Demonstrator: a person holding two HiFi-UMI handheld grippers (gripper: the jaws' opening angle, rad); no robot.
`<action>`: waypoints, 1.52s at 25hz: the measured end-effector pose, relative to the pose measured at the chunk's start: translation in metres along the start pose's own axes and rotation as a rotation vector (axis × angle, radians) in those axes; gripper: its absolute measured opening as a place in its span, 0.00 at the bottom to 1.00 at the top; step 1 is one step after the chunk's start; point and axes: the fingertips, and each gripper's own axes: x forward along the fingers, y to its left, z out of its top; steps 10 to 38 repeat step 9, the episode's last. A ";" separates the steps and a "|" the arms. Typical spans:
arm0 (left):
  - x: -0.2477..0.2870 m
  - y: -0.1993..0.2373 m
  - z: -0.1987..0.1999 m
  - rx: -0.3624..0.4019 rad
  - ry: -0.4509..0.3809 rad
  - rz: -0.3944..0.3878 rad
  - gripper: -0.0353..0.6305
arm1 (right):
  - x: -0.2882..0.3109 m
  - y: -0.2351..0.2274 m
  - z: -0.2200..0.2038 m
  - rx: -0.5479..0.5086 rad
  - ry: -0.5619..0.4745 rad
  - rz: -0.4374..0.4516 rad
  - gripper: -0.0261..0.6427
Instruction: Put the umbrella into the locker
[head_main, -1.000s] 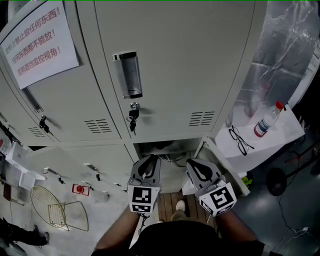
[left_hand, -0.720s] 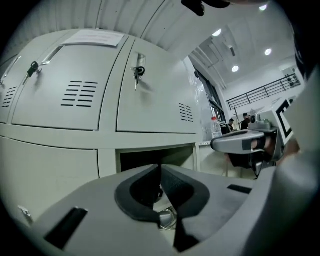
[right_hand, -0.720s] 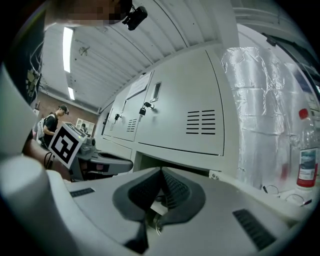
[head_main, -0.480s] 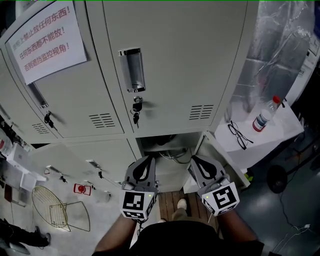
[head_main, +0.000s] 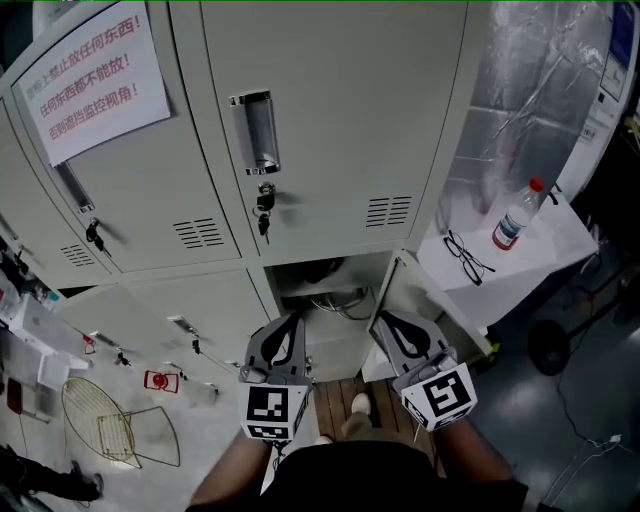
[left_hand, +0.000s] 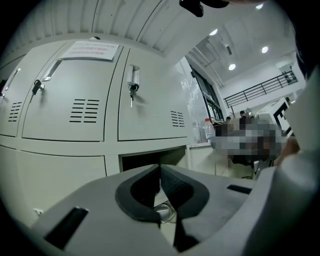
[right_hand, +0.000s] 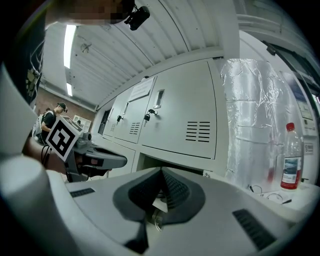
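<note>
Currently we count two grippers low in the centre of the head view, side by side and apart. Left gripper (head_main: 293, 322): jaws pressed together, nothing pinched. Right gripper (head_main: 384, 320): jaws likewise together at the tips, nothing held. Both point at the one open locker compartment (head_main: 268, 290) just above them. One dark rounded shape (head_main: 322, 268) sits at the top of that opening, with looped cables (head_main: 335, 303) below it; we cannot tell whether the shape is the umbrella. Two key bunches hang from closed doors, one (head_main: 262, 215) centre, one (head_main: 92, 237) left. One paper notice (head_main: 90, 75) upper left. On the white surface (head_main: 545, 250) at right: one bottle (head_main: 512, 217), one pair of glasses (head_main: 465, 257)
</note>
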 end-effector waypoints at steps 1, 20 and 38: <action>0.000 -0.002 -0.002 -0.007 0.009 -0.008 0.10 | -0.002 0.001 0.000 -0.002 0.003 0.000 0.08; -0.003 0.006 -0.013 0.011 0.087 0.129 0.10 | -0.007 0.012 0.004 -0.025 0.011 0.001 0.08; -0.003 0.006 -0.013 0.011 0.087 0.129 0.10 | -0.007 0.012 0.004 -0.025 0.011 0.001 0.08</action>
